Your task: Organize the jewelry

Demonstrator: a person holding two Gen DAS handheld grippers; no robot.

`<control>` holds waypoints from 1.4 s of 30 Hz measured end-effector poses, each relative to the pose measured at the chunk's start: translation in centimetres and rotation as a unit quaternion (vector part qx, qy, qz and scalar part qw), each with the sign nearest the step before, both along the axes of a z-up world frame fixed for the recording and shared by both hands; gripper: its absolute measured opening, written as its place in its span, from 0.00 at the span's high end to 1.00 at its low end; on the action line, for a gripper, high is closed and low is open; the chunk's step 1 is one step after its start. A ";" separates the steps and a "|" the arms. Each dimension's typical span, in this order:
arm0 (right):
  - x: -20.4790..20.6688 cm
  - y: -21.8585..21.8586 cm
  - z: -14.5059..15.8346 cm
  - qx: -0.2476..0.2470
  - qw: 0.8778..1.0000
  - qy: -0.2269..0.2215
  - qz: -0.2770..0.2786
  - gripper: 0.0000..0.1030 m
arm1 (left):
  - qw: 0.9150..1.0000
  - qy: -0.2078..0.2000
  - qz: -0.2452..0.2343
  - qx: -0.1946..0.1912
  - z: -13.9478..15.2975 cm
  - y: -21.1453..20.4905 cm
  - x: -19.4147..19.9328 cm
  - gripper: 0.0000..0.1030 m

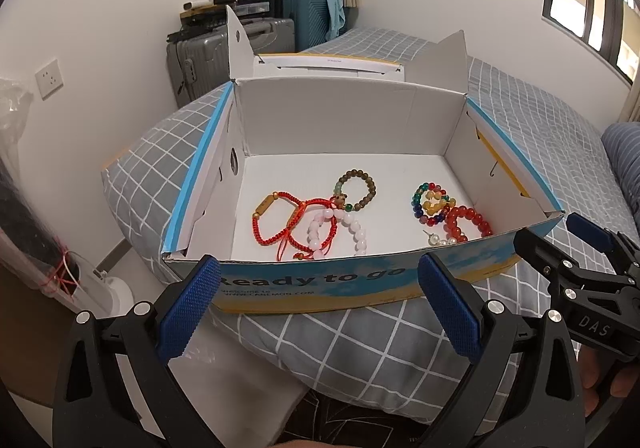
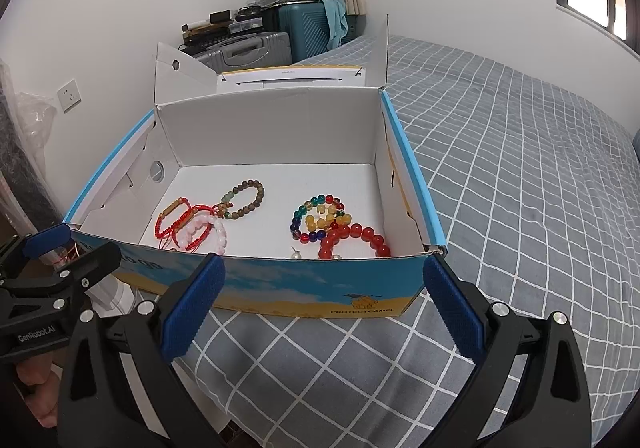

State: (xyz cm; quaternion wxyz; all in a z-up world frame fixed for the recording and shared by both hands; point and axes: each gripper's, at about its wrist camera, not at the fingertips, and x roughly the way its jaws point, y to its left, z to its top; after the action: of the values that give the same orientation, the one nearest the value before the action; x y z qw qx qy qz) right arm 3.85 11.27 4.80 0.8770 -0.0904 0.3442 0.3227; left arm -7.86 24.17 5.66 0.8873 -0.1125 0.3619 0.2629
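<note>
Jaws of the left gripper (image 1: 318, 306) and right gripper (image 2: 326, 308) are held wide, empty, before the box (image 1: 360, 280); bracelets (image 1: 296, 224) lie inside. Reaching in seems next.

A: Left gripper (image 1: 320, 304) status?
B: Mine's level, jaws spread wide, nothing between the pads (image 1: 188, 312).
A: Right gripper (image 2: 324, 308)?
B: Same, wide open and empty. It sits just beside the left, both pointing forward. My hand (image 2: 38, 396) wraps the left handle from below.
</note>
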 end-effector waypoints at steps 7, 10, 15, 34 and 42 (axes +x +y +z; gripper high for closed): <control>0.0 0.0 0.0 -0.001 1.000 0.001 0.000 0.07 | 1.000 0.000 -0.002 -0.006 -0.2 0.1 0.1 0.06; -0.1 0.0 -0.1 -0.001 1.000 0.000 0.001 0.07 | 1.000 0.002 -0.003 -0.006 -0.2 0.0 0.1 0.06; -0.1 0.0 -0.1 -0.001 1.000 0.000 0.000 0.07 | 1.000 0.000 -0.004 -0.004 0.0 0.0 0.1 0.06; -0.3 -0.2 0.0 0.000 1.000 0.000 0.000 0.07 | 1.000 0.004 -0.010 0.000 0.1 -0.6 0.3 0.06; -0.4 -0.2 0.0 0.000 1.000 0.000 -0.001 0.07 | 1.000 0.003 -0.004 0.004 0.1 -0.5 0.2 0.06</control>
State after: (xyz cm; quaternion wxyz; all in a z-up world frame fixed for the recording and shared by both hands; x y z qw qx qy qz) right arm 3.49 11.08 4.85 0.8773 -0.0897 0.3445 0.3219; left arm -7.69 23.63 5.79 0.8875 -0.1068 0.3644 0.2610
